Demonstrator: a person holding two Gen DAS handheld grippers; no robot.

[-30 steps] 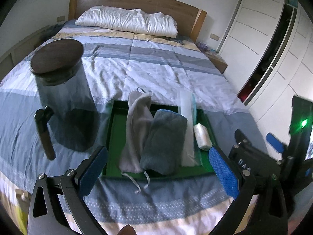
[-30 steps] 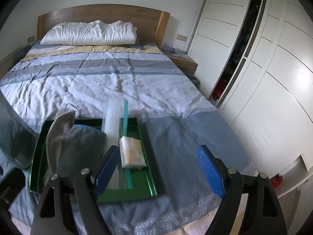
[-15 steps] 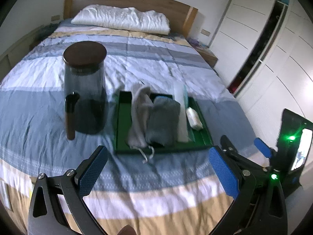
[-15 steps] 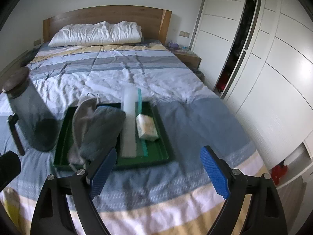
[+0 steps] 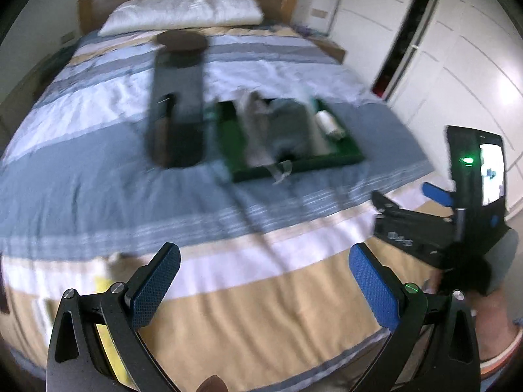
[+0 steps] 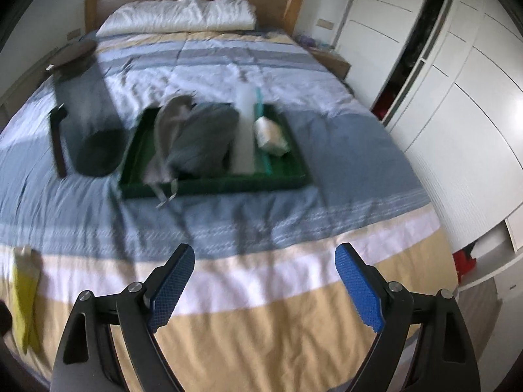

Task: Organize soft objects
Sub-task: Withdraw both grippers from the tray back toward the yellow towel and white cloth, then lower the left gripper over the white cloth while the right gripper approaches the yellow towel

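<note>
A green tray [image 5: 327, 163] [image 6: 212, 189] lies on the striped bed. It holds a pale drawstring bag [image 5: 253, 124] [image 6: 170, 121], a folded grey towel [image 5: 291, 127] [image 6: 202, 137], a clear zip bag [image 6: 245, 124] and a white tissue pack [image 5: 330, 124] [image 6: 271, 134]. My left gripper [image 5: 264, 254] hangs open and empty over the foot of the bed, well short of the tray. My right gripper [image 6: 264, 254] is likewise open and empty. It also shows at the right edge of the left wrist view, with one blue pad [image 5: 436, 194] visible.
A tall dark jar with a wooden lid [image 5: 178, 104] [image 6: 85, 114] stands left of the tray. A yellow glove [image 6: 26, 294] lies at the bed's near left corner. White wardrobe doors [image 6: 457, 98] line the right side. A pillow [image 6: 176, 16] rests against the headboard.
Both grippers have pulled back from the tray toward the foot of the bed, so the tray and jar look smaller and farther. Both stay open and empty.
</note>
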